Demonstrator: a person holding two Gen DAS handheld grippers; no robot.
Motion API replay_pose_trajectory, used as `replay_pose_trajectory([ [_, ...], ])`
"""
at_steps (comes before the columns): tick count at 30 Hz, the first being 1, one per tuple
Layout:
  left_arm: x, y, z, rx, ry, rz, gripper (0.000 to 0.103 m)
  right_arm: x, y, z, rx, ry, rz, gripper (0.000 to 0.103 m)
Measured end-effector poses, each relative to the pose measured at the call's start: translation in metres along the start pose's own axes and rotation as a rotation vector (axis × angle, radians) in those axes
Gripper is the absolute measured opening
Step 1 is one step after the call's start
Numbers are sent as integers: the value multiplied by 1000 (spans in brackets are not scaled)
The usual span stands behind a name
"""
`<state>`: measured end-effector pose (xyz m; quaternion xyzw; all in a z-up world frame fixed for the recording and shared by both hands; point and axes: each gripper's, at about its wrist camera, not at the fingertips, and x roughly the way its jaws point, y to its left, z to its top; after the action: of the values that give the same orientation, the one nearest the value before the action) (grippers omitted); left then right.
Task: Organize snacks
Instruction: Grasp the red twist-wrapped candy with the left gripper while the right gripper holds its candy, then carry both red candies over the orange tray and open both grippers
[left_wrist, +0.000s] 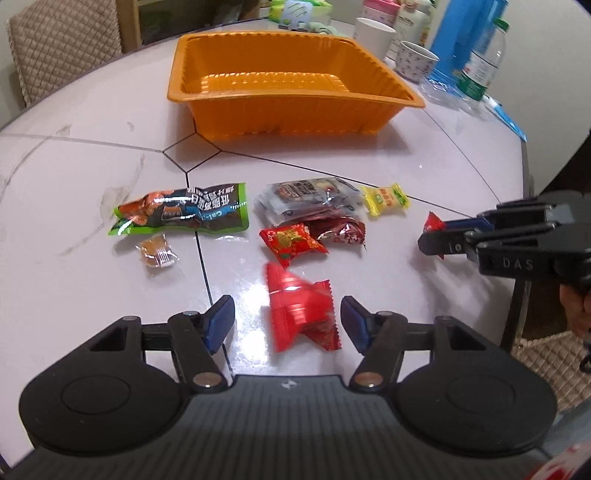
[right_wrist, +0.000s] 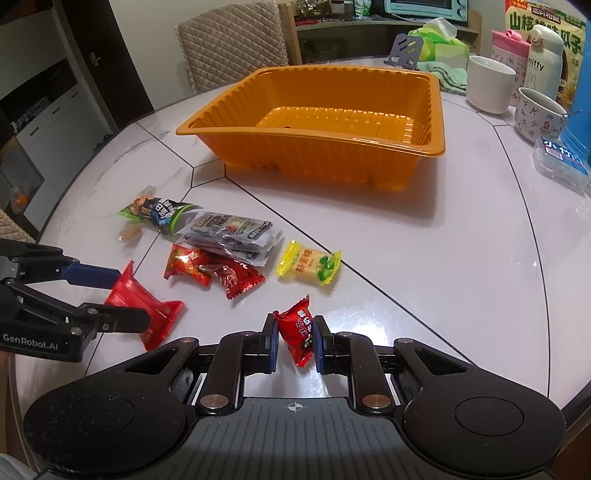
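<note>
crinkled red candy wrapper (right_wrist: 298, 338), black lettering

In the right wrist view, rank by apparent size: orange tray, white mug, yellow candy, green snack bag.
1. Orange tray
2. White mug
3. Yellow candy and green snack bag: look alike, and the grey packets partly cover the bag, so unranked.

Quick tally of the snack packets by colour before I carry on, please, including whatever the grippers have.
Red: 4, one in the right gripper, one between the left gripper fingers, two on the table
Green-and-black: 1
Grey/clear: 1 pile, count unclear
Yellow: 1
Amber: 1
Total: 8
</note>
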<state>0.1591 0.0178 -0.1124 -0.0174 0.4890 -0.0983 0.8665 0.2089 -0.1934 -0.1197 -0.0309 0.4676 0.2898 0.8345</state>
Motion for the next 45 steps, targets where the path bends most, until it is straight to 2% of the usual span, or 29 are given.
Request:
replay_pose_trajectory([
  [6, -4, -6, 3, 103, -2, -15, 61, -6, -1, -3, 13, -8, -8, 19],
  [8, 0, -2, 4, 53, 13, -20, 61, -7, -2, -5, 19, -9, -13, 19],
  [11, 8, 5, 4, -27, 14, 13, 60, -10, -4, -8, 33, -8, -20, 19],
  [12, 10, 6, 3, -37, 18, 17, 60, -11, -5, -9, 37, -7, -21, 19],
  [15, 17, 5, 1, -52, 37, 7, 44, -13, -7, -11, 41, -5, -28, 19],
  [16, 17, 4, 1, -50, 28, 13, 42, -14, -7, -12, 43, -5, -29, 19],
  [23, 13, 5, 0, -87, 12, 24, 37, -17, -7, -15, 47, -8, -29, 19],
  [35, -13, 4, 17, -107, -50, 25, 36, -25, -8, -6, 41, -35, -15, 19],
  [45, -38, 5, 54, -109, -147, 16, 36, -43, -19, 30, 45, -113, 22, 19],
])
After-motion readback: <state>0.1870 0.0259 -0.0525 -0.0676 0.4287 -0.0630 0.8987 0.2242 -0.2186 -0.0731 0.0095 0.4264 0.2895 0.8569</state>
